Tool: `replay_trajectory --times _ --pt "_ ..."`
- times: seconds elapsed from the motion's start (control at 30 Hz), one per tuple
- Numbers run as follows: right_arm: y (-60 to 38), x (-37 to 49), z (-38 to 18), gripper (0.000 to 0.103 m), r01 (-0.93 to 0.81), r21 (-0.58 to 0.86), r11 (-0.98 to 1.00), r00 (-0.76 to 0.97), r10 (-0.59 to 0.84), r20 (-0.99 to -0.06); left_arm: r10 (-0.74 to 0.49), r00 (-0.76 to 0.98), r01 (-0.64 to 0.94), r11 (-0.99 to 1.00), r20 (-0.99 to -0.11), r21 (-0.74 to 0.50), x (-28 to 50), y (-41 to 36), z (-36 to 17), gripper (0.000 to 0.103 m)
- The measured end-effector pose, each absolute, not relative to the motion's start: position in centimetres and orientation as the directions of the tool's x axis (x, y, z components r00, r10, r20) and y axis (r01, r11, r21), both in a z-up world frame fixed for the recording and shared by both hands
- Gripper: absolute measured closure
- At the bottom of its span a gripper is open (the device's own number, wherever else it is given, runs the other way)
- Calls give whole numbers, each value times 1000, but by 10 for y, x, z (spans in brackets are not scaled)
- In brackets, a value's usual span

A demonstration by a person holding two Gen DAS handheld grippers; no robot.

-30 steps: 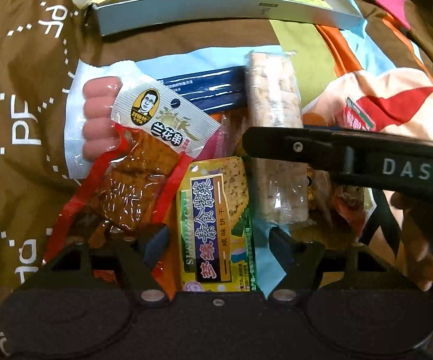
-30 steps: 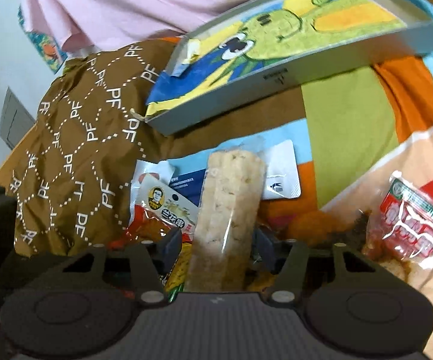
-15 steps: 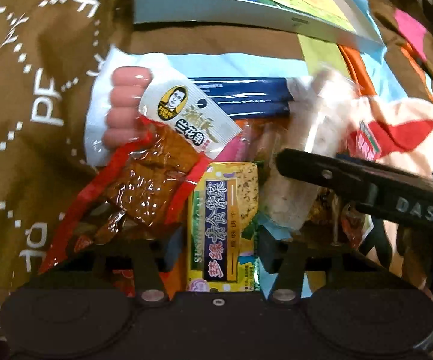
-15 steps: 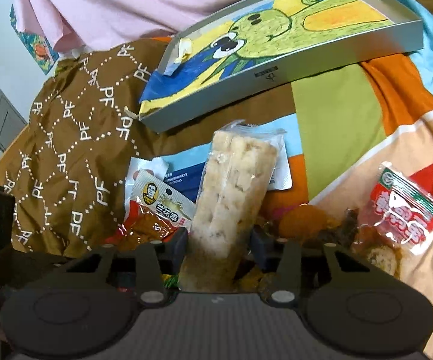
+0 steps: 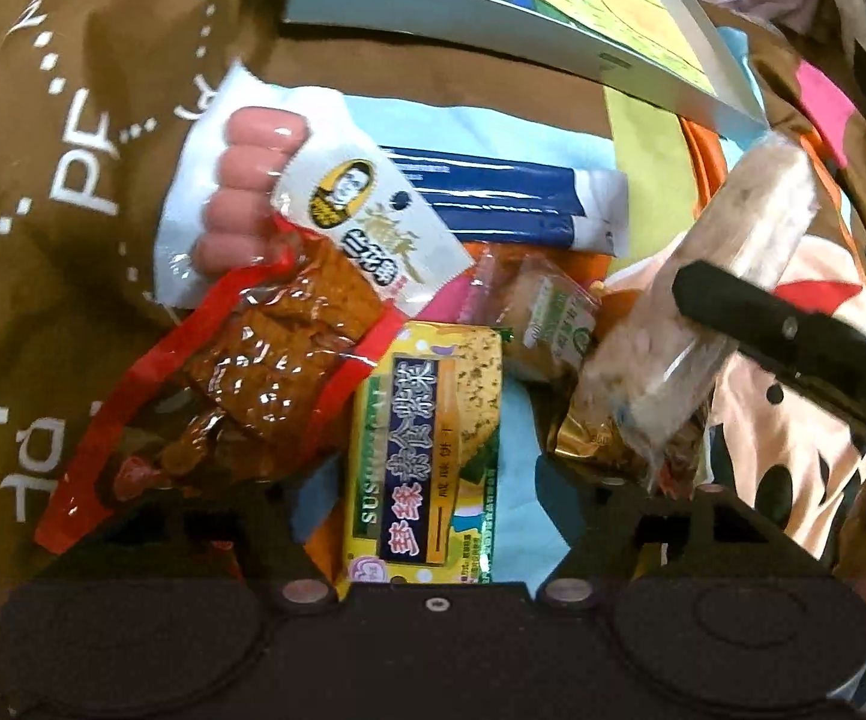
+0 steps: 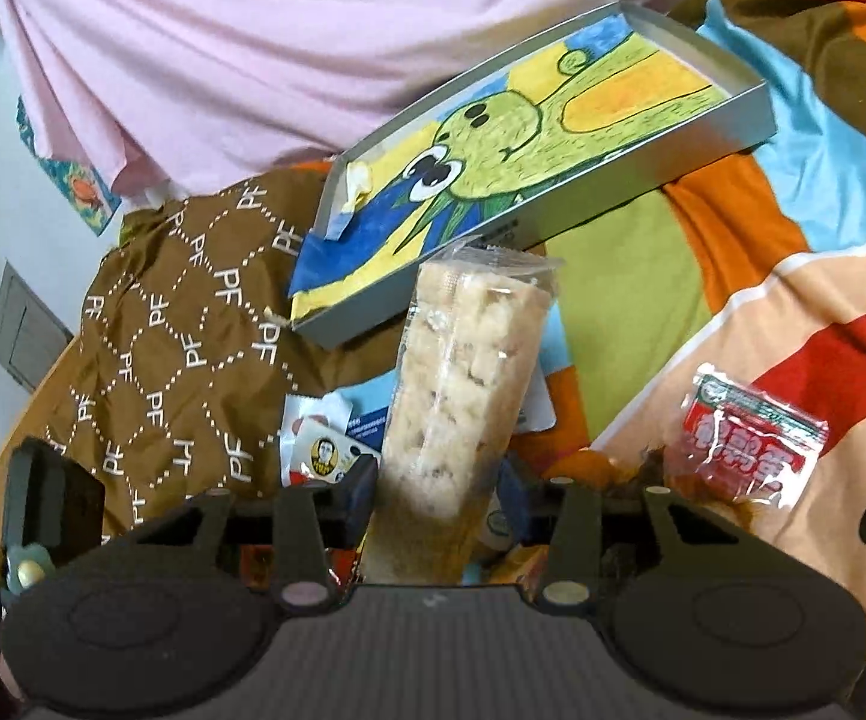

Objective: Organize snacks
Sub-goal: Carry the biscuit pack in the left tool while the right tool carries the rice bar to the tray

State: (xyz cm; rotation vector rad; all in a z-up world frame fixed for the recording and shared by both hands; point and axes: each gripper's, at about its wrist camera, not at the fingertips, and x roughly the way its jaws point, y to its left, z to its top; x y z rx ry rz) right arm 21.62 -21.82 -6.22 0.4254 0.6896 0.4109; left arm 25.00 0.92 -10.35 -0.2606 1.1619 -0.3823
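Note:
My right gripper (image 6: 437, 495) is shut on a long clear pack of pale rice crackers (image 6: 463, 372) and holds it raised and tilted above the snack pile; it also shows in the left wrist view (image 5: 703, 294). My left gripper (image 5: 414, 480) is open, its jaws either side of a yellow cracker pack (image 5: 433, 450) that lies on the bed. A red tofu snack pack (image 5: 240, 372), a sausage pack (image 5: 252, 180) and a blue-striped pack (image 5: 493, 204) lie beside it. The shallow grey box (image 6: 727, 126) with a cartoon lining rests behind the pile.
A small red-and-white snack bag (image 6: 751, 438) lies to the right on the patterned bedspread (image 6: 643, 264). A brown "PF" cloth (image 6: 180, 336) covers the left. A person in a pink shirt (image 6: 288, 54) sits behind the box. Small wrapped snacks (image 5: 553, 324) lie mid-pile.
My right gripper has lifted the rice cracker pack off the pile and tilted it up to the right. My left gripper has moved in closer over the yellow pack.

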Motion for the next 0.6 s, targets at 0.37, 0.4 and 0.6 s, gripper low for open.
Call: replay_trajectory --times 0.37,0.4,0.6 --pt "-224 213 -61 56 -210 516 831 711 491 -502 -359 373 169 933 -856 -317 247 1 -101 53" --pt "-224 213 -61 56 -211 515 831 712 492 -502 -355 379 170 934 -855 -313 245 2 -100 53" --pt "-224 212 -60 56 -210 512 833 722 485 -494 -371 404 157 929 -836 -337 234 7 -92 53"
